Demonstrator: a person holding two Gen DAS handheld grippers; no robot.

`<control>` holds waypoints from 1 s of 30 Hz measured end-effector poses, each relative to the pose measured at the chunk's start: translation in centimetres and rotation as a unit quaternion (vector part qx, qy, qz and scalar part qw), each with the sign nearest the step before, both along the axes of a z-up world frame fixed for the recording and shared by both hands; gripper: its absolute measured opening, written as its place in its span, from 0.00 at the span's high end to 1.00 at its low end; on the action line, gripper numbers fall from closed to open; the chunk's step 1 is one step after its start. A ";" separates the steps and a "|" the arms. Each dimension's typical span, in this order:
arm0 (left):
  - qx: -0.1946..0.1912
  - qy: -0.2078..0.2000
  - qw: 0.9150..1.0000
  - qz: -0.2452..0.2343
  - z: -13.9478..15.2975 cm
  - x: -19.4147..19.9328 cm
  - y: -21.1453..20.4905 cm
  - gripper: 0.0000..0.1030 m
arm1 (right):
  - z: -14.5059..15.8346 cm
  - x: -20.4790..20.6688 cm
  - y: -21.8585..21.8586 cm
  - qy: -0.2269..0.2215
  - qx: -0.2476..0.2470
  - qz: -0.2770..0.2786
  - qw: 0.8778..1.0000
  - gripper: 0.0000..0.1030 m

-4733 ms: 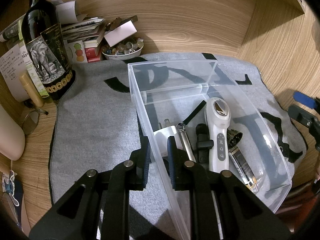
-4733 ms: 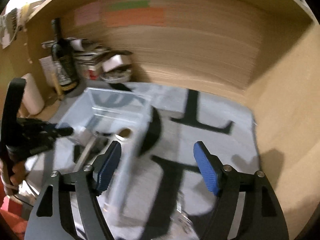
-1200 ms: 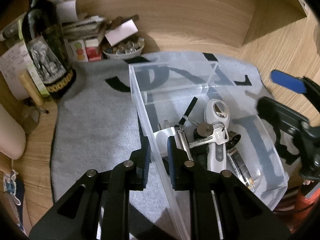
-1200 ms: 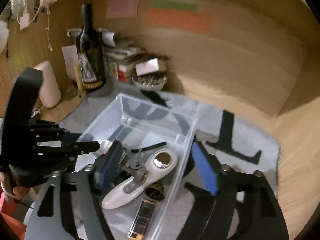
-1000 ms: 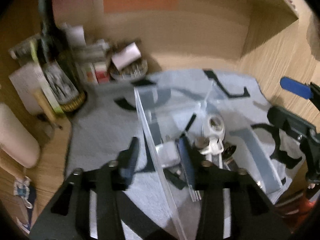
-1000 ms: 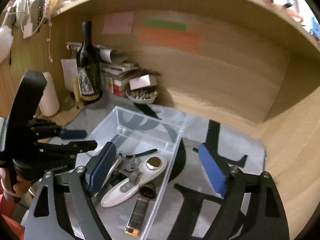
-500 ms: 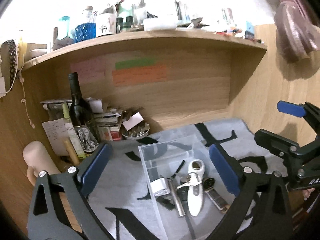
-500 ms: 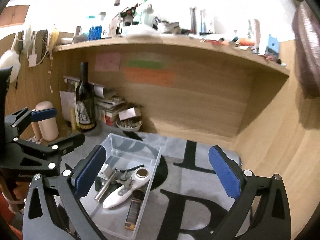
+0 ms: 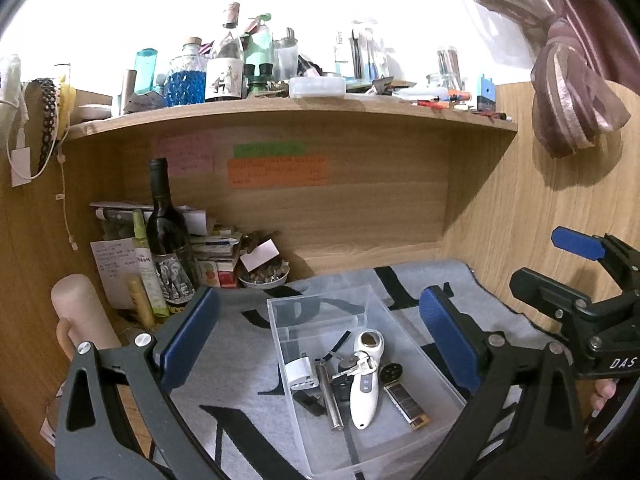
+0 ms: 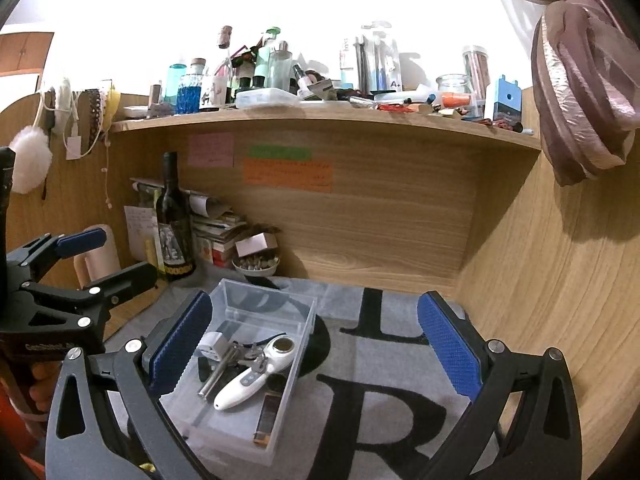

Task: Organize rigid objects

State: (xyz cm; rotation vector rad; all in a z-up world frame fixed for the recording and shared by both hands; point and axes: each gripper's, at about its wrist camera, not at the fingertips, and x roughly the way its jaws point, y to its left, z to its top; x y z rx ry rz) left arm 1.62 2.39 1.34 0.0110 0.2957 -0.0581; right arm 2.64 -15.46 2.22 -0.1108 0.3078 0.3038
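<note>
A clear plastic bin (image 9: pixel 316 304) sits on the grey mat. In it lie a white handheld device (image 9: pixel 366 380), a bunch of keys (image 9: pixel 354 364), a metal cylinder (image 9: pixel 330 396), a white plug (image 9: pixel 300 372) and a slim rectangular lighter (image 9: pixel 408 404). My left gripper (image 9: pixel 318 296) hangs open above and in front of the bin, holding nothing. My right gripper (image 10: pixel 314 300) is also wide open and empty, back from the bin (image 10: pixel 272 296), with the white device (image 10: pixel 256 376) below it. Each gripper shows in the other's view: the right (image 9: pixel 560 268), the left (image 10: pixel 104 260).
A dark wine bottle (image 9: pixel 166 240), stacked papers and books (image 9: pixel 212 248) and a small bowl (image 9: pixel 264 278) crowd the back left corner. A pink cylinder (image 9: pixel 80 312) stands at the left. A cluttered shelf (image 9: pixel 280 108) runs overhead. A wooden wall closes the right side.
My left gripper let go of the bin's left wall and opened wide. The right gripper opened fully. Both pulled back and up, so the whole alcove now shows. Keys landed in the bin earlier.
</note>
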 end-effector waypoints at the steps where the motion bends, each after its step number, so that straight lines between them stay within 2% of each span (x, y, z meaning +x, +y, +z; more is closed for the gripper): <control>1: -0.002 -0.002 1.000 0.000 0.1 -0.1 0.0 0.01 | 0.0 -0.1 0.0 -0.001 0.001 0.000 1.000 0.00; 30: -0.012 -0.003 1.000 -0.002 0.2 -0.1 0.3 0.01 | 0.1 -0.6 -0.1 -0.007 0.000 0.004 1.000 0.00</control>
